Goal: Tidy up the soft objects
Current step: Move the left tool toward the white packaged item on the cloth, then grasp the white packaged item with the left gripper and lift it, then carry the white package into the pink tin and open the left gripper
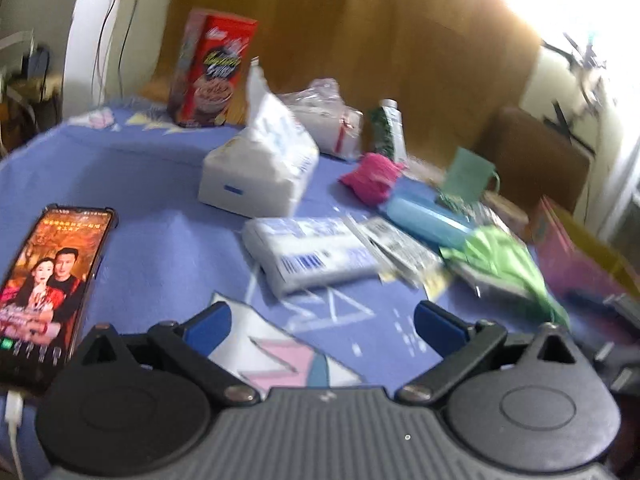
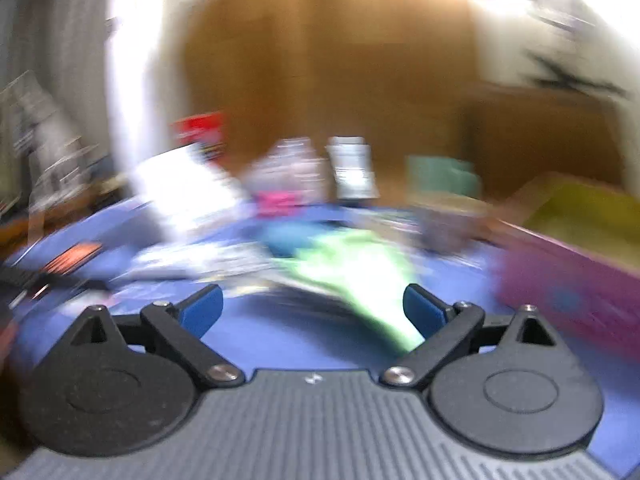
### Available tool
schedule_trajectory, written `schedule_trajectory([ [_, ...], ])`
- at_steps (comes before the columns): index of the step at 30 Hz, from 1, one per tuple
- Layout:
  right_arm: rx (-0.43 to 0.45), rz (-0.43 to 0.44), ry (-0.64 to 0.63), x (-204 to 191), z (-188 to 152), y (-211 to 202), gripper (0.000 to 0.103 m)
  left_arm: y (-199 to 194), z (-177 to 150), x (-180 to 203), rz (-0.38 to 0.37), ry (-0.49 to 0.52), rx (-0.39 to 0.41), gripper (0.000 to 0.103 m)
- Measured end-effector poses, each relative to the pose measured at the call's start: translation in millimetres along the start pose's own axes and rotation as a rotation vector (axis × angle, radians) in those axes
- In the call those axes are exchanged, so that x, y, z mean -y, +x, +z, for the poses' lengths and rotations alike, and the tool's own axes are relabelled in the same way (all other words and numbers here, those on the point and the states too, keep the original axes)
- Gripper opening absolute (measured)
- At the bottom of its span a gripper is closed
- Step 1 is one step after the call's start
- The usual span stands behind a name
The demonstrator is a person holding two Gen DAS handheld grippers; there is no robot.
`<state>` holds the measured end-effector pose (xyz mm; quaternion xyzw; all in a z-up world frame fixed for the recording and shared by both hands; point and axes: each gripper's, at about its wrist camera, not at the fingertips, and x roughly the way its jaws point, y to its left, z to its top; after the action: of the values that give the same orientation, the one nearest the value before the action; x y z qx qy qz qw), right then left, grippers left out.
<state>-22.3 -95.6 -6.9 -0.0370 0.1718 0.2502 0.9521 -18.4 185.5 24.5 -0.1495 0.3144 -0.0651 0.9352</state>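
Clutter covers the far half of my blue tablecloth (image 1: 160, 248), and only the left wrist view shows it sharply; the right wrist view is smeared with blur.

My left gripper (image 1: 322, 322) hangs over the near edge with jaws spread wide, holding nothing. Ahead of it a flat white tissue pack (image 1: 310, 254) with blue print and a barcode lies near the middle, touching loose printed sachets (image 1: 400, 248) on its right. Behind it stands a larger white tissue pack (image 1: 260, 168) with a sheet sticking out of its top. A red cereal box (image 1: 212, 70) stands upright at the far left edge; its lettering is too blurred to read. A phone (image 1: 48, 288) with a lit screen lies at the left edge, a white cable plugged into its near end. Toward the right sit a pink knitted piece (image 1: 372, 178), a light blue case (image 1: 424, 216) and a green cloth (image 1: 500, 260).

My right gripper (image 2: 312, 308) is also wide open and empty; the green cloth (image 2: 360, 264) runs up beside its right finger, though I cannot tell if they touch. At the right edge stands a pink box (image 2: 568, 288) with a yellow inside, contents unclear.
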Motion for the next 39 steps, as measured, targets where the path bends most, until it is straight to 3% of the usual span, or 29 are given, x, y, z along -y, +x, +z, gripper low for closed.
schedule_trajectory([
  [1, -0.028, 0.038, -0.047, -9.4, 6.0, 13.6, 0.080, 4.7, 6.1, -6.9, -0.011, -0.028, -0.012, 0.095],
  [4, -0.094, 0.134, -0.127, -27.7, 19.6, 58.9, 0.063, 19.1, 21.6, -18.1, 0.001, -0.071, -0.042, 0.087],
  [9, -0.153, 0.173, -0.147, -37.2, 38.6, 128.9, 0.062, 45.1, 31.8, -20.5, 0.006, -0.067, -0.075, 0.085],
  [13, -0.201, 0.187, -0.213, -60.4, 35.6, 154.2, 0.063, 62.5, 38.3, -24.7, -0.002, -0.083, -0.090, 0.084],
  [15, -0.186, 0.184, -0.234, -65.0, 34.1, 160.2, 0.064, 66.6, 37.3, -19.6, 0.014, -0.049, -0.085, 0.068],
  [17, -0.207, 0.213, -0.206, -67.0, 32.9, 159.1, 0.054, 64.7, 33.7, -12.2, 0.024, -0.018, -0.092, 0.060],
  [21, -0.181, 0.191, -0.196, -64.9, 22.9, 134.5, 0.050, 46.7, 14.2, 0.6, 0.003, 0.019, -0.096, 0.056],
  [25, -0.187, 0.236, -0.133, -57.3, 6.6, 81.7, 0.049, 21.8, -18.2, 28.4, -0.050, 0.064, -0.119, 0.056],
  [28, -0.167, 0.219, -0.142, -46.9, -14.3, 34.7, 0.049, 16.5, -36.3, 66.7, -0.112, 0.135, -0.156, 0.056],
  [32, -0.124, 0.090, -0.084, -20.4, -38.5, -16.4, 0.050, 28.7, -49.9, 130.0, -0.215, 0.255, -0.205, 0.057],
  [36, -0.089, -0.043, 0.054, 19.4, -54.7, -51.2, 0.051, 49.3, -64.1, 197.4, -0.320, 0.385, -0.245, 0.060],
  [39, -0.068, -0.151, 0.131, 48.1, -66.1, -68.7, 0.052, 65.4, -72.4, 236.2, -0.360, 0.459, -0.252, 0.065],
])
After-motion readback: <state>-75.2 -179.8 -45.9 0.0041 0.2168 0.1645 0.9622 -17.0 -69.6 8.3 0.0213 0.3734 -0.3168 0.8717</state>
